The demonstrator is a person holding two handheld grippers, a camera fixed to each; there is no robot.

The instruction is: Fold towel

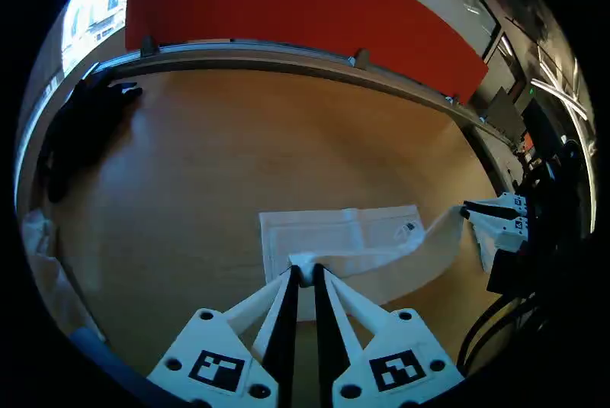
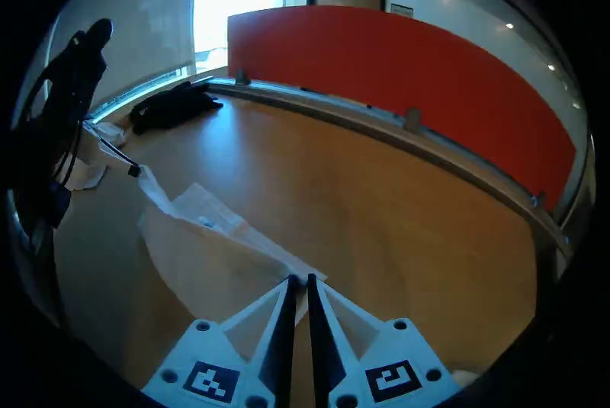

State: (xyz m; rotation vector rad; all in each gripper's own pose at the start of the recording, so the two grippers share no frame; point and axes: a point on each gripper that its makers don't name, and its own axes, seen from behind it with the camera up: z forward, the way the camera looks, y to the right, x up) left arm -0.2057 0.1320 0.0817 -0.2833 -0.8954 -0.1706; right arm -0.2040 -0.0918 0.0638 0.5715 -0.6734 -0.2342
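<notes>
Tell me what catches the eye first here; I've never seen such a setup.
The bright red divider panel along the far edge of the wooden table stands out first. Next comes the white towel, pinched at one end by the left gripper and at the other by the right gripper, so part of it hangs above the tabletop.

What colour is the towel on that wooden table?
White; the towel shows best in the left gripper view.

White cloth towel (image 1: pixel 343 236), smooth glossy wood table (image 1: pixel 229 156), matt red panel (image 1: pixel 305 4)
</notes>
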